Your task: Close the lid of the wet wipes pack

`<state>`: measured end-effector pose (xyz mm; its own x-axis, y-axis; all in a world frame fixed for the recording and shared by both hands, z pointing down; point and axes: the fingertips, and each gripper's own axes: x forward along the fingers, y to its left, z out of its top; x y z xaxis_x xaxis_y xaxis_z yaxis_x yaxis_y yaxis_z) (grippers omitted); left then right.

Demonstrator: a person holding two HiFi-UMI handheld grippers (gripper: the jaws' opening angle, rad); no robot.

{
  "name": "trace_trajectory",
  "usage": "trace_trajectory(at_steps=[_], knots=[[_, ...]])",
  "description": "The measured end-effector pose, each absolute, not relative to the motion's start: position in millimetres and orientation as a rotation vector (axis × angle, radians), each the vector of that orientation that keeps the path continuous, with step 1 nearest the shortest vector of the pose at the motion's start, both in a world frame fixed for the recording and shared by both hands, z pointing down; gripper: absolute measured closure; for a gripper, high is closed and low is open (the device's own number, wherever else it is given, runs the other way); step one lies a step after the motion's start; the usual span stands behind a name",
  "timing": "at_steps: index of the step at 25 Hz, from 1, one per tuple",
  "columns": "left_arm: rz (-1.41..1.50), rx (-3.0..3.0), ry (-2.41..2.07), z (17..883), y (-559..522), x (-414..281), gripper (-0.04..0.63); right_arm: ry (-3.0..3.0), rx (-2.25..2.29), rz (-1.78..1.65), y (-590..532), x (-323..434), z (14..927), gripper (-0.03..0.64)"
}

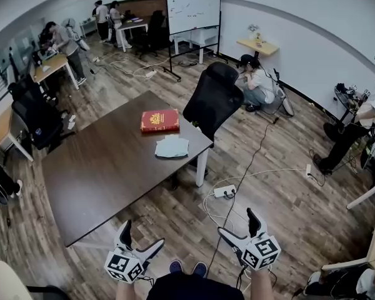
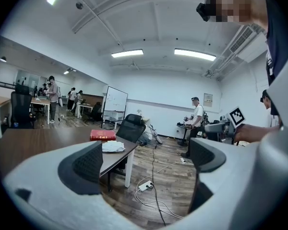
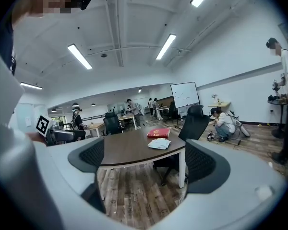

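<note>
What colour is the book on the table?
The book is red with a gold emblem on its cover, best seen in the head view.

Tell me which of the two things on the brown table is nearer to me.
The white wet wipes pack; the red book lies just beyond it.

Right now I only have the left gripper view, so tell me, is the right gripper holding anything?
Observer: No, the right gripper is open; only the floor and the distant table show between its jaws.
Operator: Where are both grippers relative to the table?
Observer: The head view shows the left gripper and the right one over the floor, short of the table's near corner.
Operator: And the wipes pack?
Observer: From above, the wet wipes pack lies at the table's far end, just this side of the red book; whether it's closed I can't tell.
</note>
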<state>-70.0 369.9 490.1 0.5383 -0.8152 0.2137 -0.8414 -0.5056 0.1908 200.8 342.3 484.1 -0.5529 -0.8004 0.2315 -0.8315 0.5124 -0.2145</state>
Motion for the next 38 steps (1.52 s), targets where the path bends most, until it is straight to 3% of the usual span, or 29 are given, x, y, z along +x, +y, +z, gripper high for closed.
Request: trace_trajectory(at_steps=[12, 38], knots=[[0.157, 2.507, -1.429, 494.6, 347.1, -62.6, 0.031, -2.628, 1.351, 0.462, 316.4, 199.8, 503.5, 0.089], [0.126, 2.546, -1.321, 499.3, 115.1, -108.8, 0.032, -2.628, 1.352, 0.464, 106.2, 135.9, 490.8, 0.097]])
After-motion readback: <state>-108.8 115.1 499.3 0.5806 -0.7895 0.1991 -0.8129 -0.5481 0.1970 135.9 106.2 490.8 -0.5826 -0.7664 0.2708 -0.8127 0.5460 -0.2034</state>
